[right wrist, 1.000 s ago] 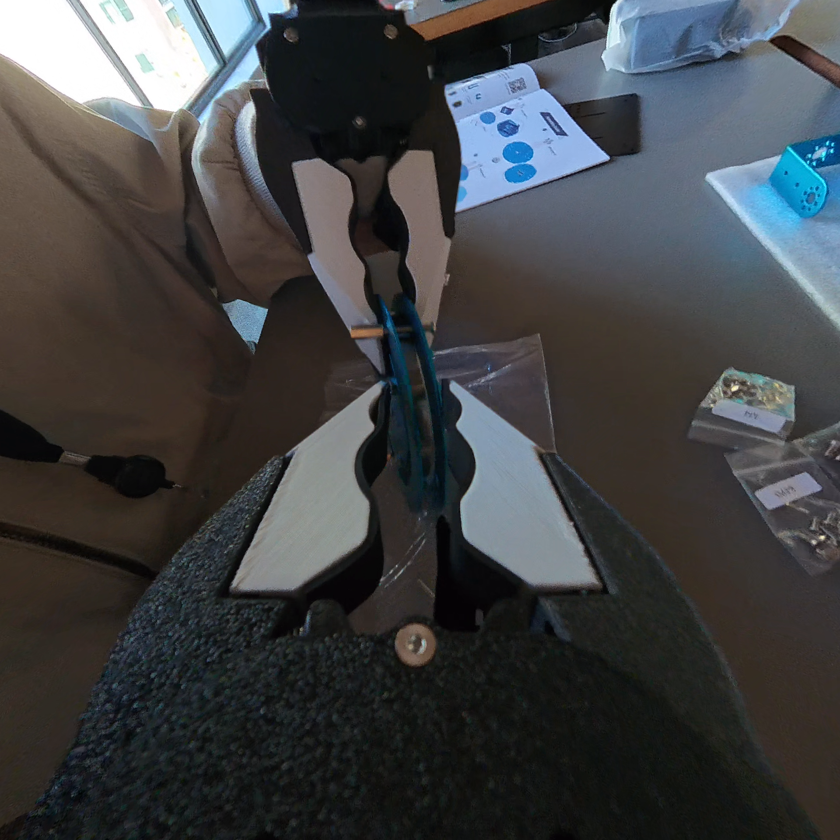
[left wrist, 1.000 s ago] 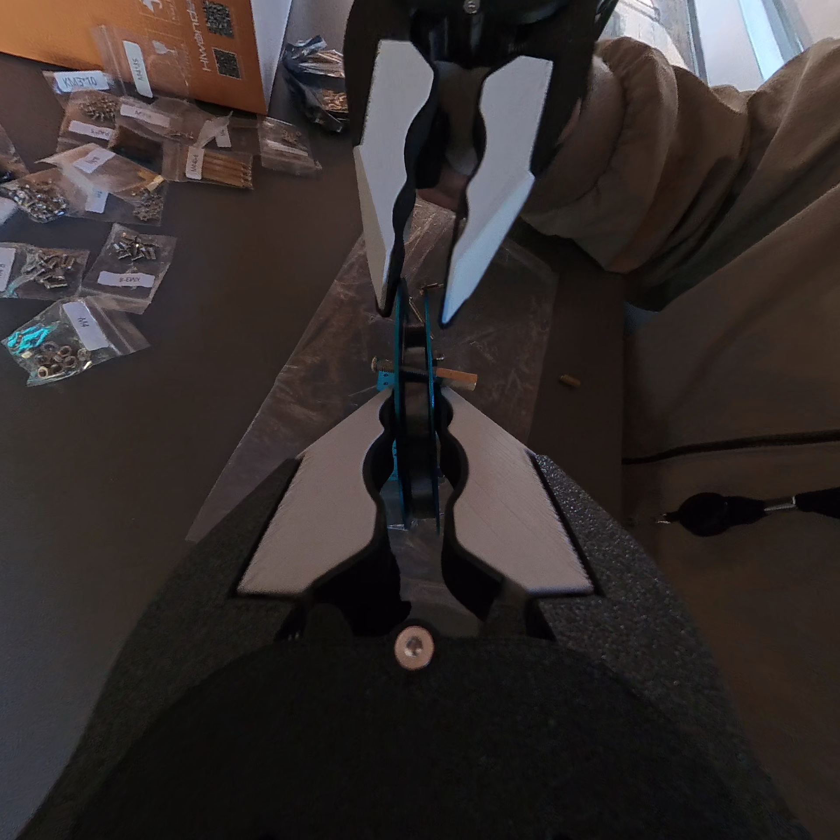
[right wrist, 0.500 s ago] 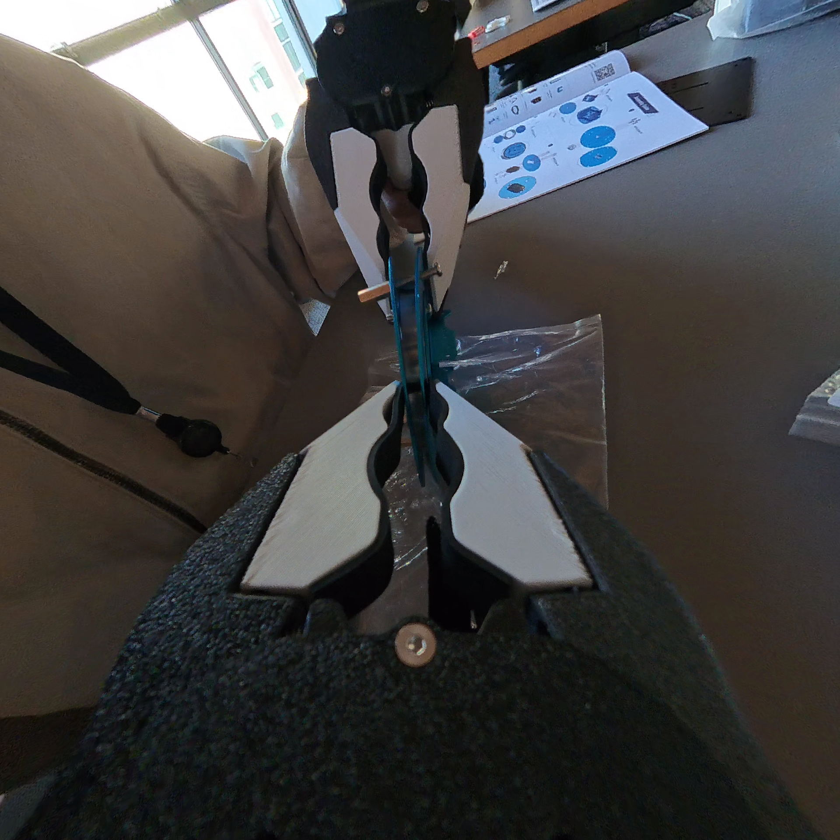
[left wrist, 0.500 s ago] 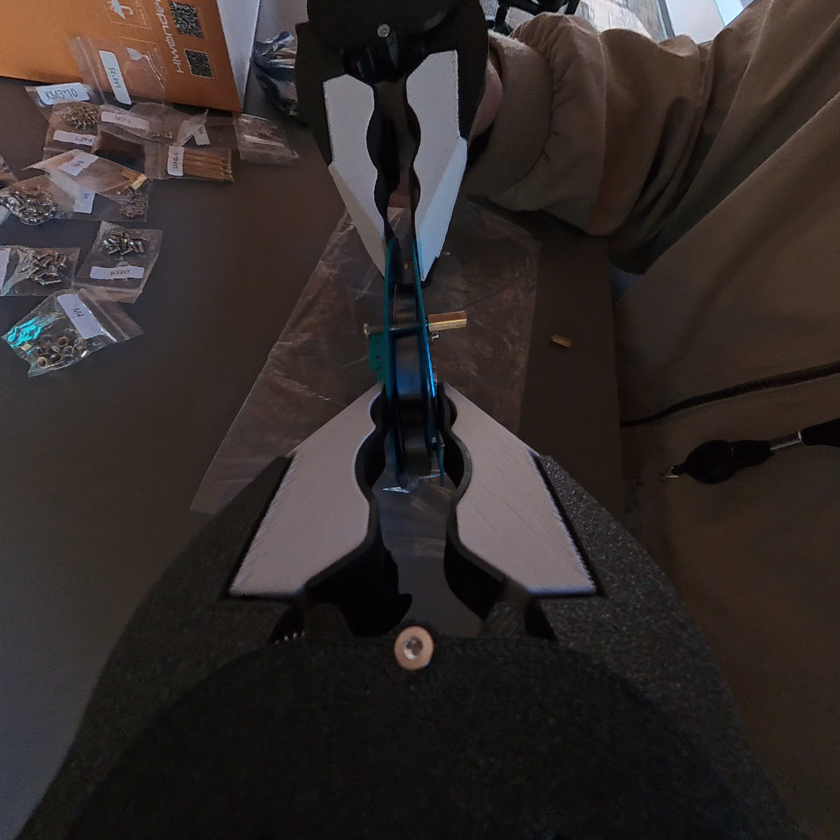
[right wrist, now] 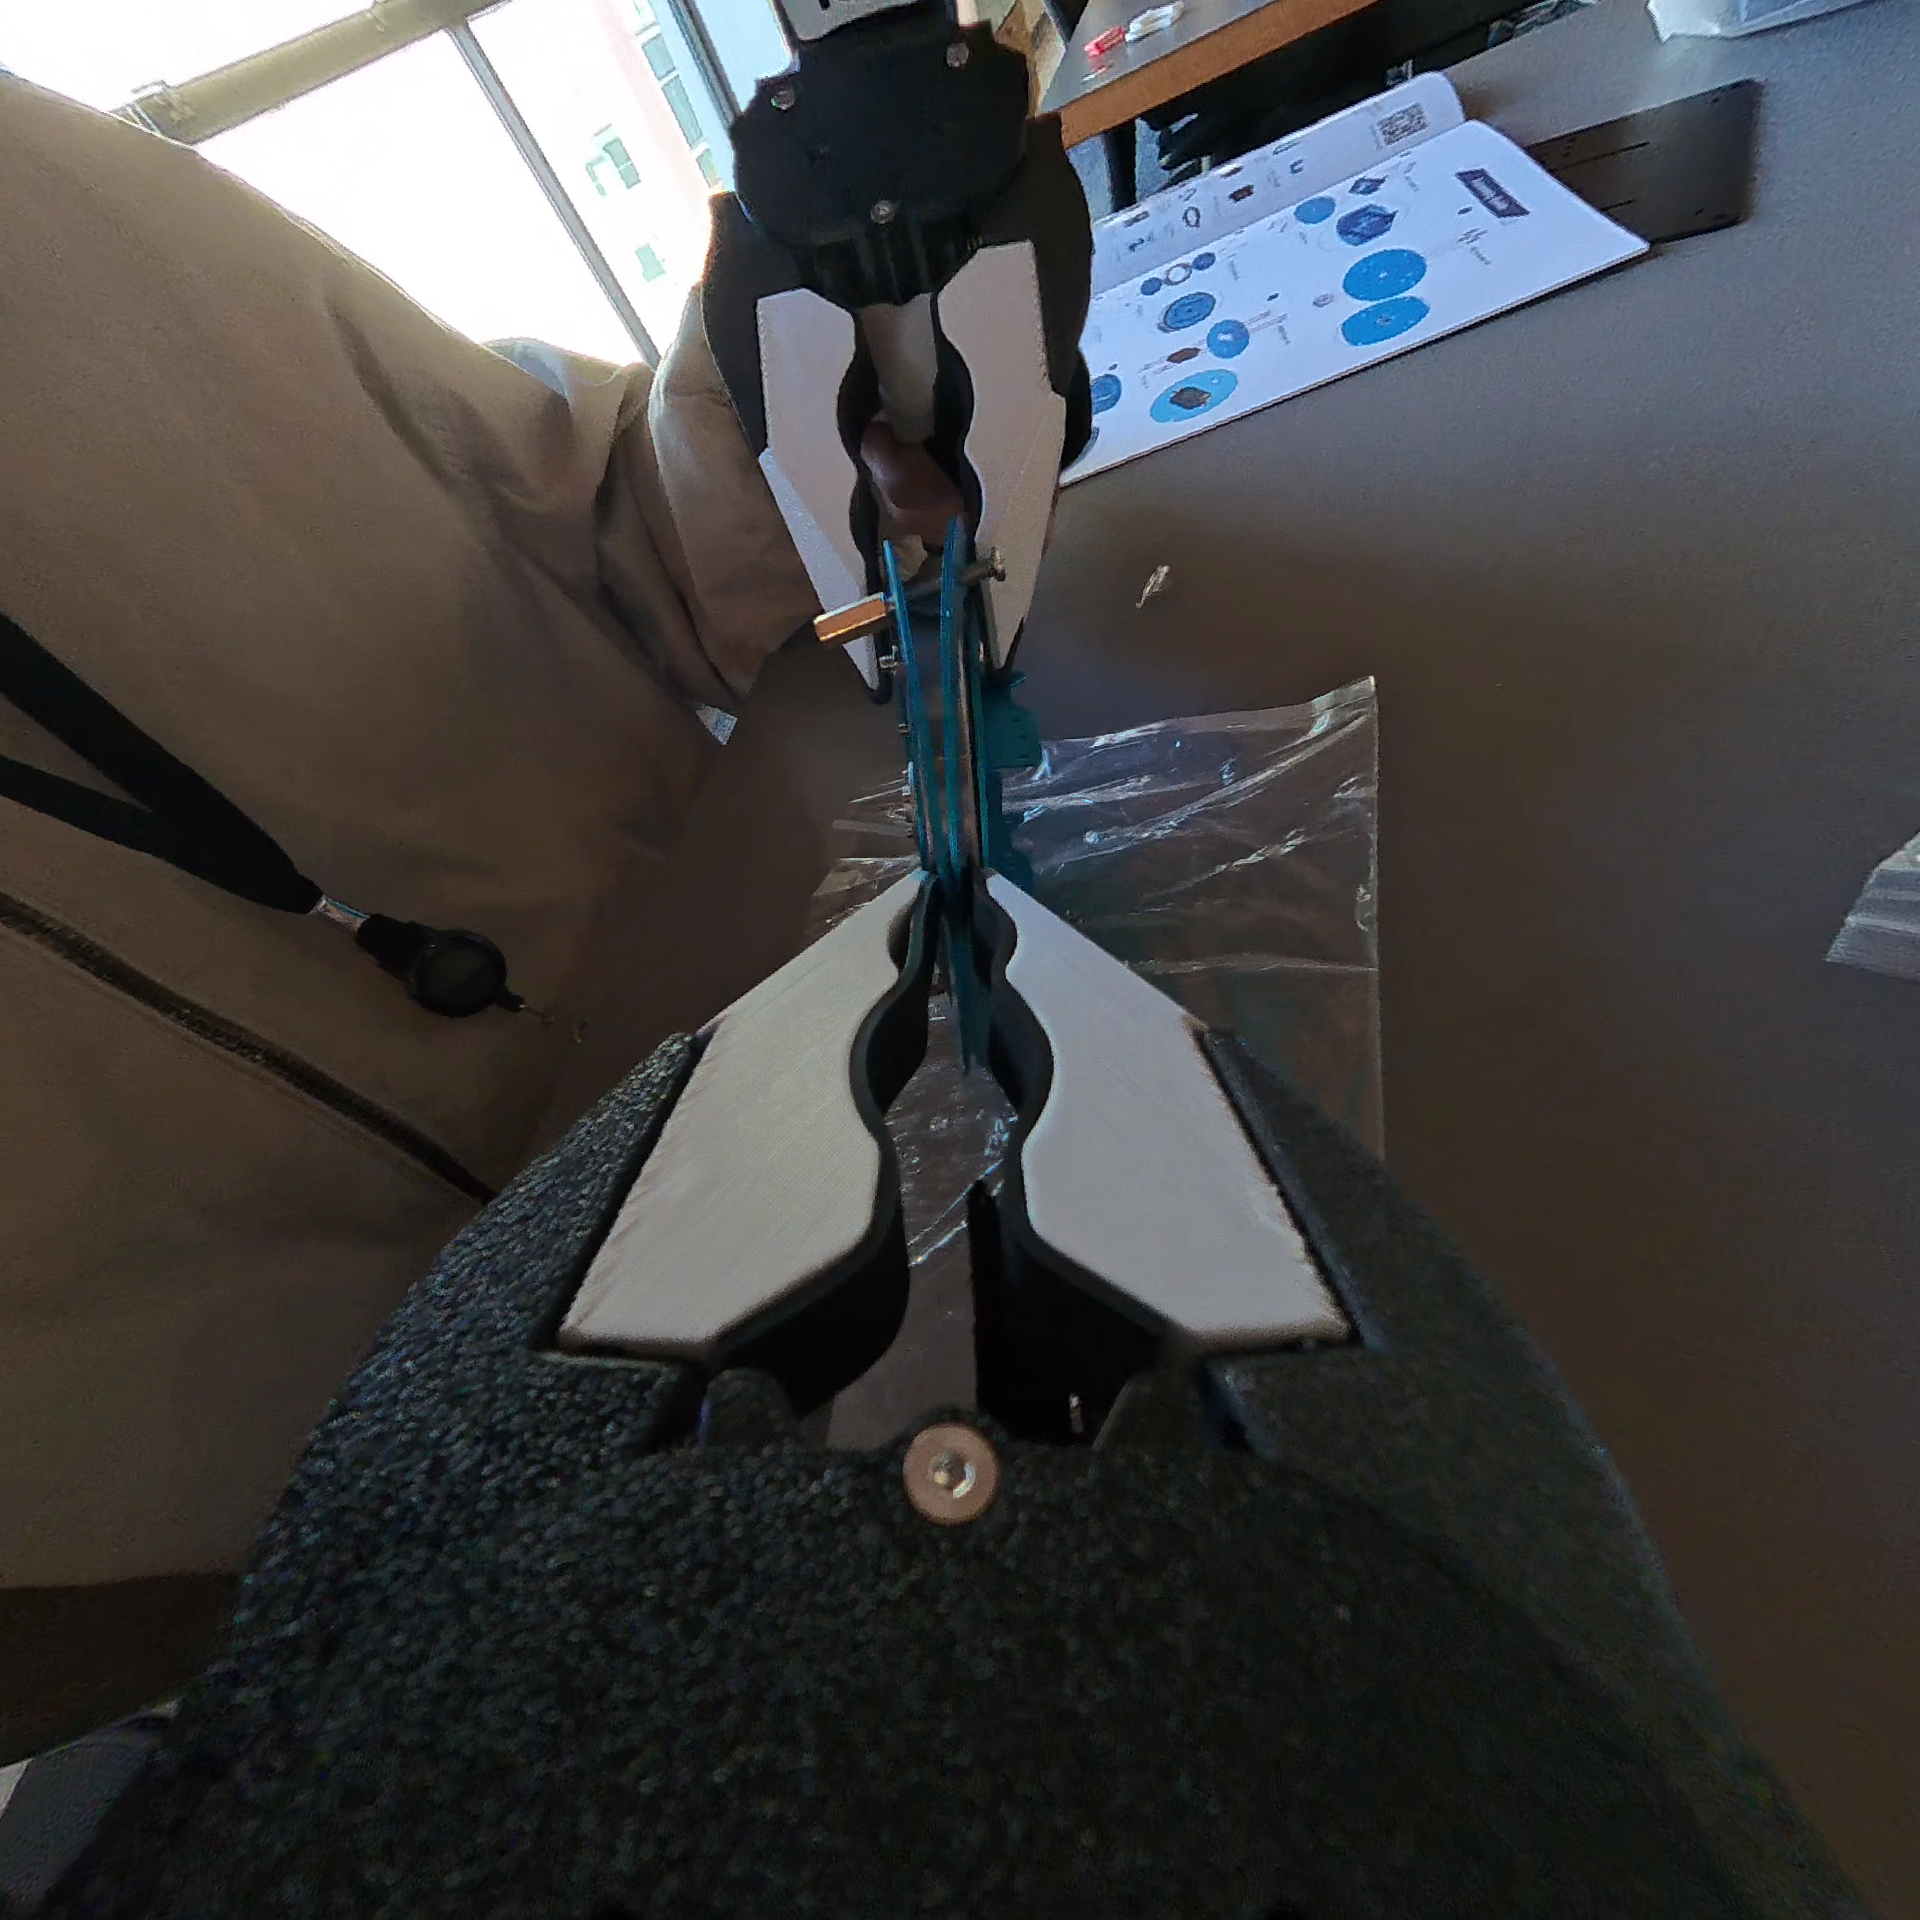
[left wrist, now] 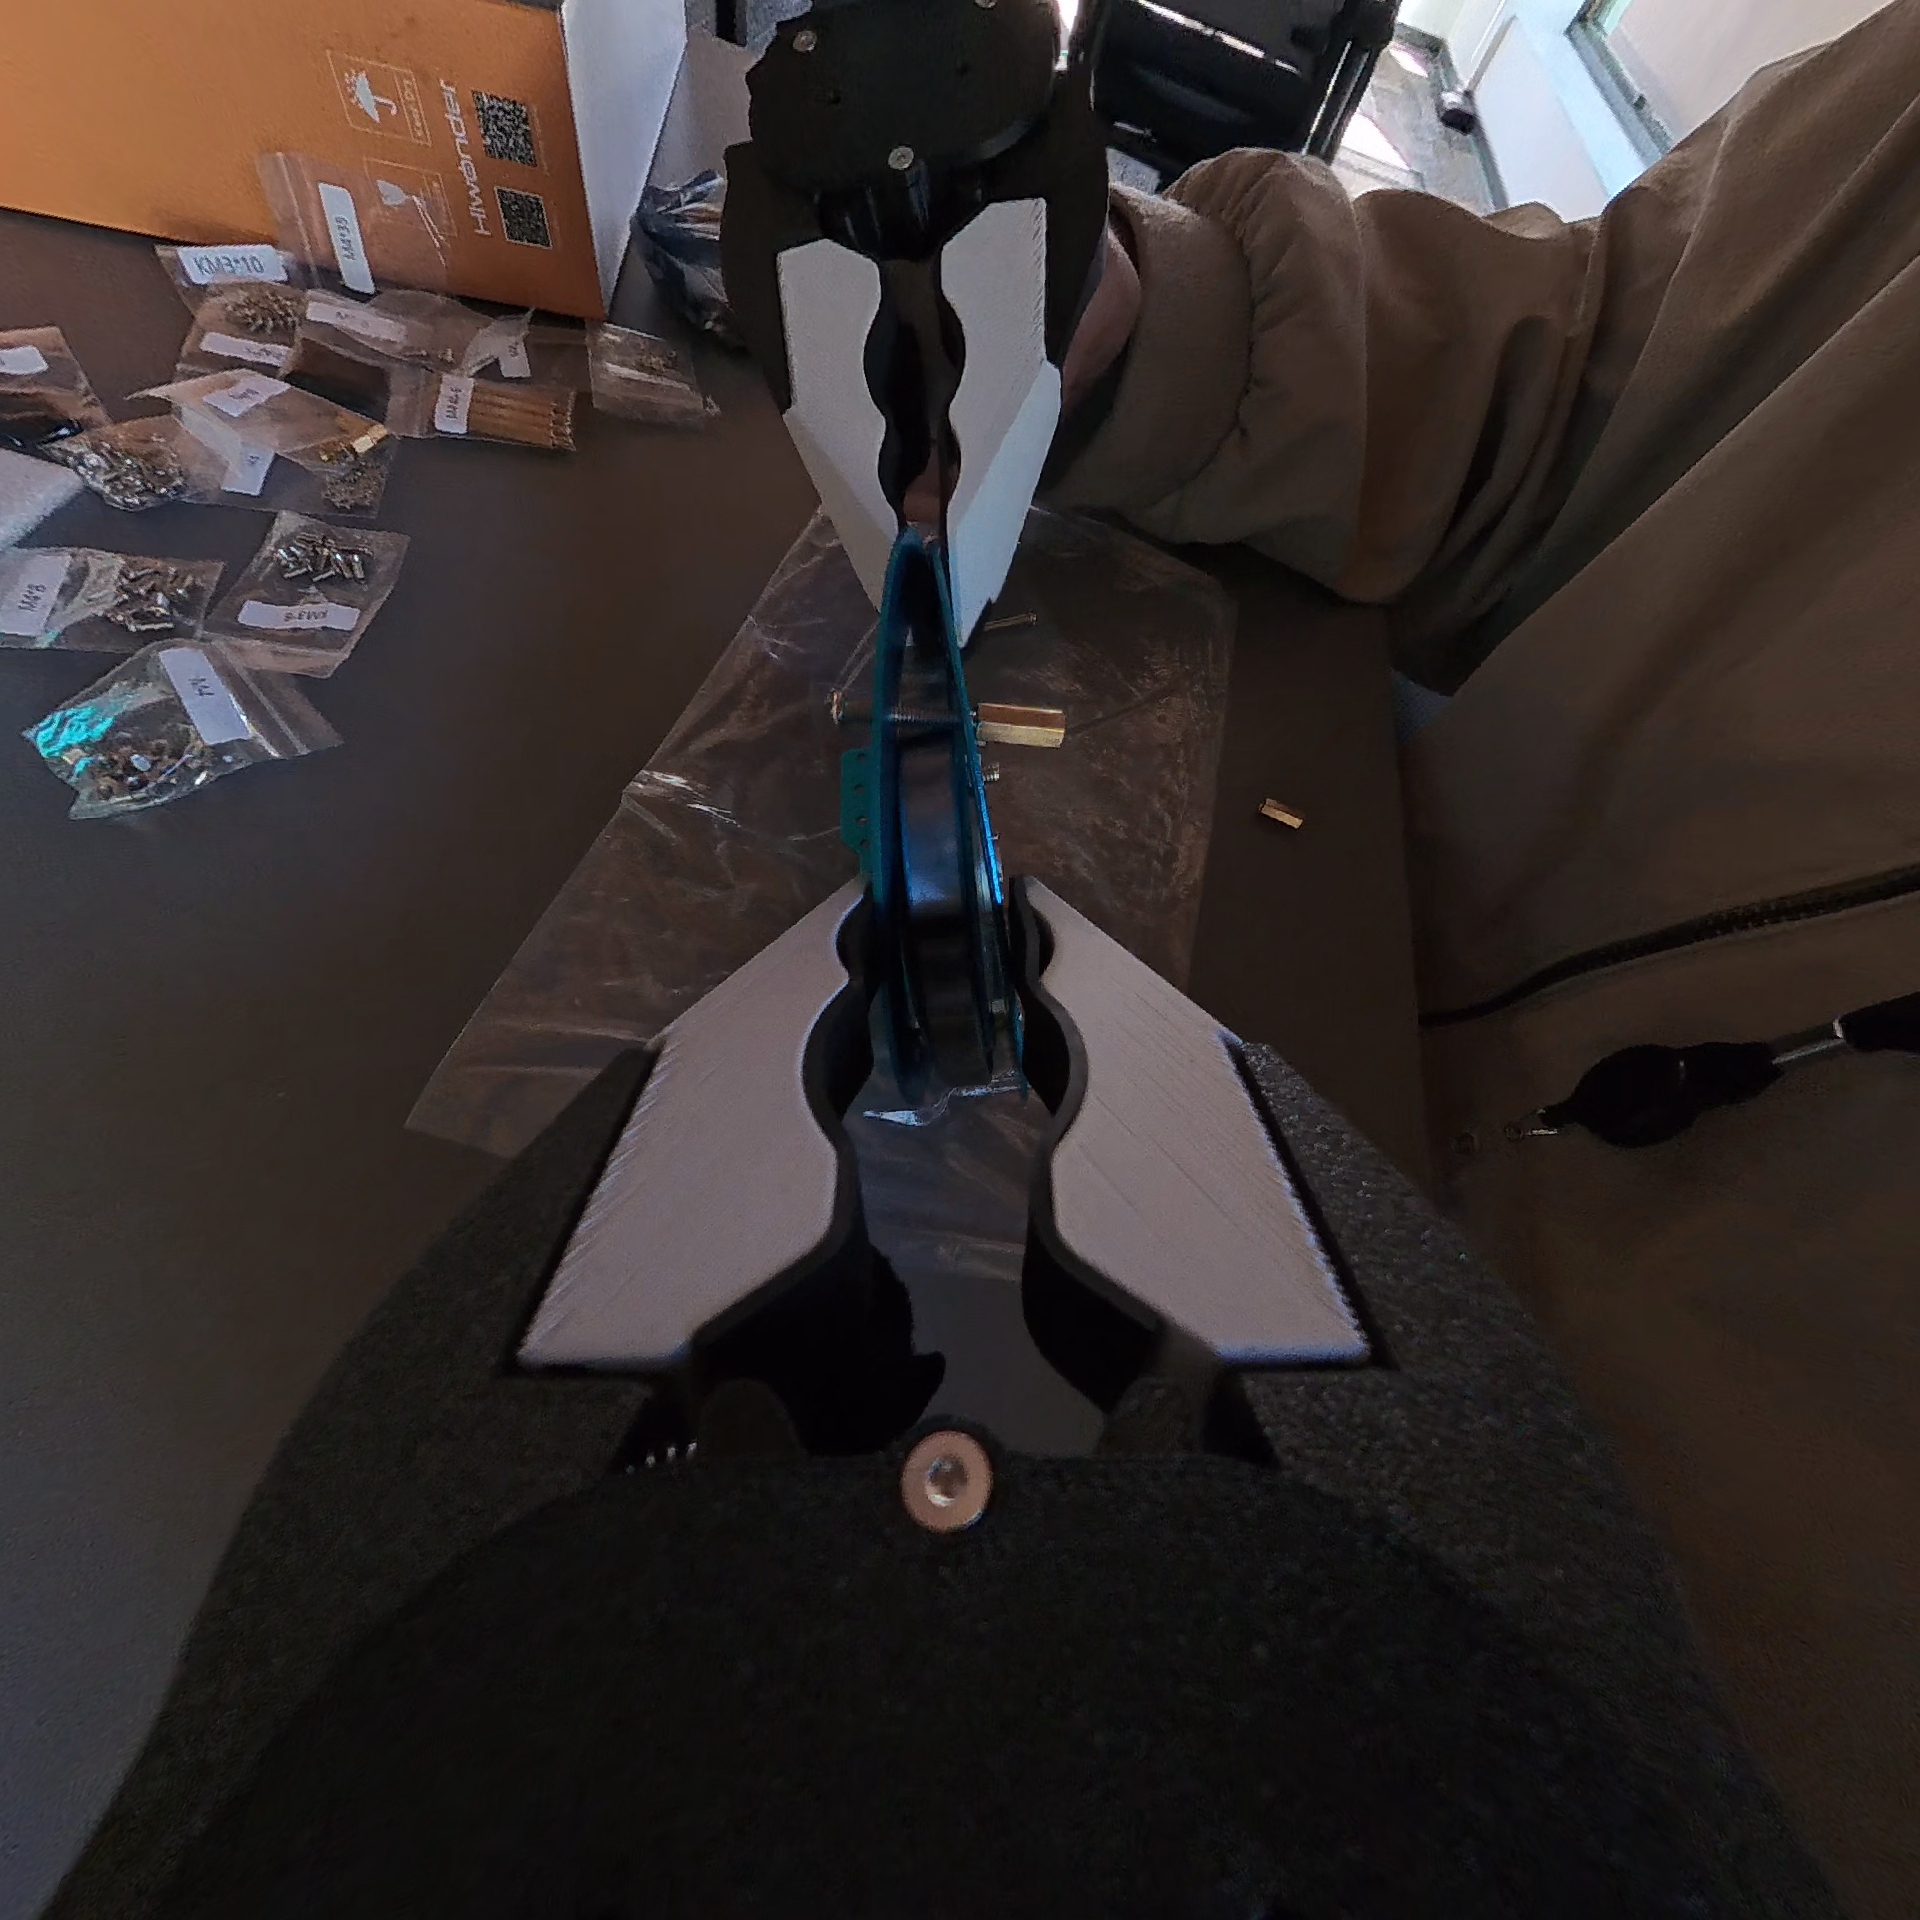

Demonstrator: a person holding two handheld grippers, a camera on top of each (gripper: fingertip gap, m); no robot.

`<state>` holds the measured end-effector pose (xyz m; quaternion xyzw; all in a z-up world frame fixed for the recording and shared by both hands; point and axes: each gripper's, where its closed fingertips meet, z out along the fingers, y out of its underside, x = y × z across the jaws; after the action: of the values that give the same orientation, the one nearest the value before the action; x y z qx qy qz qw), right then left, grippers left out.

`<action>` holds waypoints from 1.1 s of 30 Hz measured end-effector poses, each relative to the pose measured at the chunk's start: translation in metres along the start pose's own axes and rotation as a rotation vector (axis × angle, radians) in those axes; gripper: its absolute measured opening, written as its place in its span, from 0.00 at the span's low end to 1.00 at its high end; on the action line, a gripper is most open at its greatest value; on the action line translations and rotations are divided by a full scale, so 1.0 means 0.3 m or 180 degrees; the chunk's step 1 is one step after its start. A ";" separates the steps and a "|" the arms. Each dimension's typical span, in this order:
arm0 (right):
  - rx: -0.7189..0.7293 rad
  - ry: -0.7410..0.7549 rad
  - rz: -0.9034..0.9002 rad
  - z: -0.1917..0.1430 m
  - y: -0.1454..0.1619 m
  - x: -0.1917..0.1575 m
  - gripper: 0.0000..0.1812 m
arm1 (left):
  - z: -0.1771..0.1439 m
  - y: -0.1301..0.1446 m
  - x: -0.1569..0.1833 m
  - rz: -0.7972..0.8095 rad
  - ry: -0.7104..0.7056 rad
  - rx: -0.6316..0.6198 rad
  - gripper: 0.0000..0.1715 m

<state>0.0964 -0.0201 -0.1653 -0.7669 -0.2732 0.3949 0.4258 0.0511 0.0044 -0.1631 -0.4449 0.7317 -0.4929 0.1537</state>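
Note:
A blue two-disc assembly point(left wrist: 935, 790) stands on edge, with a black part between the discs and a screw with a brass standoff point(left wrist: 1023, 724) through it. My left gripper point(left wrist: 940, 904) is shut on its near edge. My right gripper point(left wrist: 928, 582) is shut on the far edge, facing me. In the right wrist view the right gripper point(right wrist: 953, 888) pinches the discs point(right wrist: 951, 748) close together, and the left gripper point(right wrist: 940, 655) holds the opposite edge by the standoff point(right wrist: 836, 627). The assembly hangs above a clear plastic bag point(left wrist: 727, 831).
Several small bags of screws point(left wrist: 301, 592) and an orange box point(left wrist: 260, 125) lie at the left. A loose brass standoff point(left wrist: 1283, 814) lies beside the bag. A person's beige sleeve point(left wrist: 1351, 364) is at the right. An open booklet point(right wrist: 1351, 260) and a black plate point(right wrist: 1662, 156) lie beyond. Tip to tip, the grippers are about 6 cm apart.
My right gripper's fingers have closed in on the discs, pressing their edge closer together. Both grippers have tilted with the assembly, and the left wrist view has drawn back a little.

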 end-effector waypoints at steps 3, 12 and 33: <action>-0.0034 -0.0089 -0.0098 0.001 0.009 -0.025 0.03 | 0.005 -0.002 0.010 0.0057 -0.0136 0.0055 0.13; 0.0065 0.0042 -0.0301 0.088 -0.033 -0.022 0.21 | 0.025 -0.007 0.017 0.0261 -0.0516 0.0018 0.13; 0.0045 -0.0001 -0.0160 0.027 -0.011 -0.003 0.09 | -0.015 0.008 0.016 0.0333 -0.0001 -0.0010 0.08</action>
<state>0.0889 -0.0156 -0.1648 -0.7568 -0.2896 0.3860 0.4410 0.0443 0.0033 -0.1622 -0.4064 0.7547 -0.4830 0.1787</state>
